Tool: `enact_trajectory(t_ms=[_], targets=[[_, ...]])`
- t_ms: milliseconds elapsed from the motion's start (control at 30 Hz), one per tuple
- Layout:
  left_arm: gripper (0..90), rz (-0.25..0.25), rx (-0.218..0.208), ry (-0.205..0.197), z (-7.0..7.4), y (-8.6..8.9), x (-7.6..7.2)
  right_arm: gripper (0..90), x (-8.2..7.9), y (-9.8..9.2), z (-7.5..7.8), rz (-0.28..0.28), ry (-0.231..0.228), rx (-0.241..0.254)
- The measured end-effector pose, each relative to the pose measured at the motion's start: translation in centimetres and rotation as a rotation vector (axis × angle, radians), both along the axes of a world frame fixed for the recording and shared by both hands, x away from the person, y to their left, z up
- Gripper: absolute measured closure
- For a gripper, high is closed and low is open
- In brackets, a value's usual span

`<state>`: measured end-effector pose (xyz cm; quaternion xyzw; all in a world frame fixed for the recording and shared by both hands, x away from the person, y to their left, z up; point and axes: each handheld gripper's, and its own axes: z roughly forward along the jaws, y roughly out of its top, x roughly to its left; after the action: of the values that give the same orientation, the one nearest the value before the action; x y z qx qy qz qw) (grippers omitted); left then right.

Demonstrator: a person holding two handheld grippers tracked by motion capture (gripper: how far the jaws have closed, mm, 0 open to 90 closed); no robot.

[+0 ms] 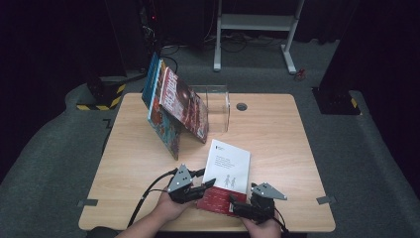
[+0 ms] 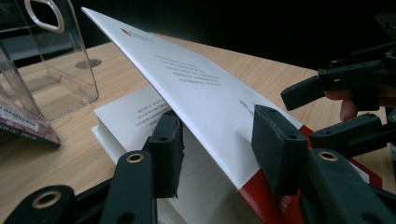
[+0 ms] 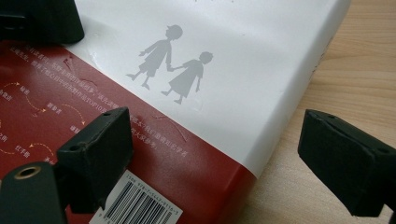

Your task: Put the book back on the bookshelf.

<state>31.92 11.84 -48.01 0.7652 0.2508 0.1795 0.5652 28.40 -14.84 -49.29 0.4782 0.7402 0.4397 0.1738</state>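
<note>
Two grippers are working one book [image 1: 227, 173] at the near edge of the counter [image 1: 277, 134]; two more books [image 1: 173, 106] are leaning against a clear stand [image 1: 218, 106] farther back, likely where this one belongs. Left gripper [image 1: 205, 184] view: jaws are sitting apart around the lifted white cover [image 2: 196, 88], one under, one over, probably prying it up; pads not plainly pressing. Right gripper [image 3: 215, 158] view: jaws are standing wide, straddling the book's corner, white-and-red jacket with two child silhouettes and a barcode [image 3: 135, 203].
</note>
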Motion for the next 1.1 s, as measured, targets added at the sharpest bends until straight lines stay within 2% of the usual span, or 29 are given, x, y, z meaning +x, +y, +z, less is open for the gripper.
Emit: enact_trajectory(t_ms=[100, 300, 500, 600, 667, 833, 1000, 1100], targets=[[54.3, -0.003, 0.003, -0.023, -0.1, 0.0, -0.2, 8.5, 0.0, 0.0, 0.0, 0.000, 0.004, 0.007], [54.2, -0.012, 0.002, -0.036, -0.1, 0.1, -0.2, 8.2, 0.3, -0.1, -0.1, -0.002, 0.009, 0.037], [54.2, -0.013, -0.009, -0.025, -0.4, 0.2, 0.0, 7.3, 1.0, -0.5, -0.5, 0.011, 0.035, 0.094], [54.2, -0.014, -0.008, -0.032, -0.4, 0.2, -0.1, 7.1, 1.7, -0.8, -0.9, 0.034, 0.053, 0.148], [54.2, -0.013, -0.009, -0.031, -0.4, 0.2, 0.0, 6.9, 1.8, -0.8, -0.9, 0.038, 0.059, 0.158], [54.2, 0.001, -0.015, -0.004, -0.5, 0.4, 0.2, 6.7, 2.7, -1.0, -1.4, 0.047, 0.089, 0.208], [54.2, -0.001, -0.016, -0.015, -0.5, 0.4, 0.1, 6.8, 3.2, -1.6, -1.6, 0.059, 0.132, 0.250], [54.2, -0.005, -0.016, -0.036, -0.5, 0.4, -0.1, 6.8, 3.2, -1.8, -1.8, 0.063, 0.146, 0.277]])
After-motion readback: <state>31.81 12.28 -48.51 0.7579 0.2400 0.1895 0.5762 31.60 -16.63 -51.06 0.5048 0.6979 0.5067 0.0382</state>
